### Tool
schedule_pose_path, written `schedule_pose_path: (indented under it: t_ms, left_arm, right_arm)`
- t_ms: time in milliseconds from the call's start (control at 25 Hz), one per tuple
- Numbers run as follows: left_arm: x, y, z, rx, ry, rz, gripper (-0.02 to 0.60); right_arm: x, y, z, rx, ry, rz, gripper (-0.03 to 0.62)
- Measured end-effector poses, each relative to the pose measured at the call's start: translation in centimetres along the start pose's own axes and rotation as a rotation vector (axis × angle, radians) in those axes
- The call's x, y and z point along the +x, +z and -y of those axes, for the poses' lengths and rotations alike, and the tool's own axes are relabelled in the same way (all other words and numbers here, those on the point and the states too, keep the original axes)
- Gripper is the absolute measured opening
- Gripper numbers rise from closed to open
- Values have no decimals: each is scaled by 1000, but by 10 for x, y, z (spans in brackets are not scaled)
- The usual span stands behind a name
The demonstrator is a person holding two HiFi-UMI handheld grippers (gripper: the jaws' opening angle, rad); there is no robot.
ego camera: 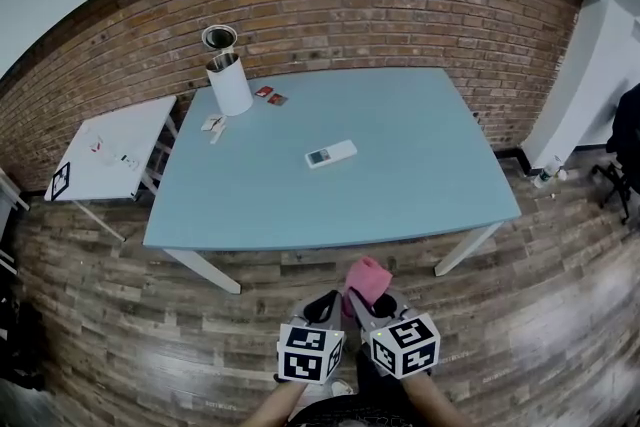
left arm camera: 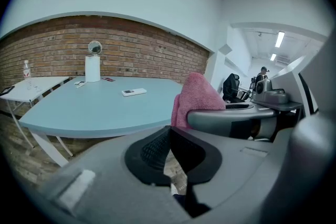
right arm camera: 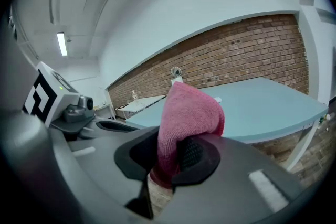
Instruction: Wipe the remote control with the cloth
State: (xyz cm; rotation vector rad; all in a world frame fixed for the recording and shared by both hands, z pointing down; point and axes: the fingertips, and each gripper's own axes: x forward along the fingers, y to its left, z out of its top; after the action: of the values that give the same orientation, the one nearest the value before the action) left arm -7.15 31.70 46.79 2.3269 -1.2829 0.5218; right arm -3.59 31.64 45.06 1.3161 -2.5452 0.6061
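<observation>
A white remote control (ego camera: 331, 154) lies near the middle of the light blue table (ego camera: 250, 205); it also shows small in the left gripper view, the remote (left arm camera: 134, 92). Both grippers hang over the wooden floor in front of the table's near edge, well short of the remote. My right gripper (ego camera: 366, 299) is shut on a pink cloth (ego camera: 367, 280), which sticks up out of its jaws as the cloth (right arm camera: 186, 118). My left gripper (ego camera: 322, 307) is beside it, shut with nothing between its jaws (left arm camera: 167, 150). The pink cloth (left arm camera: 195, 99) shows at its right.
At the table's far left stand a white cylinder (ego camera: 229, 83) with a round mirror (ego camera: 219, 38) behind it, plus small cards (ego camera: 270, 95) and white bits (ego camera: 214, 124). A small white side table (ego camera: 105, 150) stands left. A person (left arm camera: 261, 75) and an office chair (left arm camera: 231, 86) are far off right.
</observation>
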Motion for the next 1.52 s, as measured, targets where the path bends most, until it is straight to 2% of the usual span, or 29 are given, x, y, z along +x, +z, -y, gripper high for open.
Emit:
schedule_pose_path:
  t_ms: [760, 920, 1120, 1400, 1520]
  left_arm:
    - [128, 65, -57, -27, 81, -52, -5]
    - [151, 75, -60, -29, 56, -56, -3]
    - [167, 85, -66, -31, 54, -64, -3]
    - [175, 95, -84, -30, 104, -67, -3]
    - [181, 97, -91, -14, 93, -73, -2]
  right_arm:
    - [104, 49, 103, 26, 118, -57, 64]
    - [121, 56, 120, 37, 149, -75, 64]
    - [137, 66, 137, 53, 181, -81, 64]
    - [153, 76, 141, 46, 235, -85, 64]
    - [158, 77, 144, 30, 244, -97, 64]
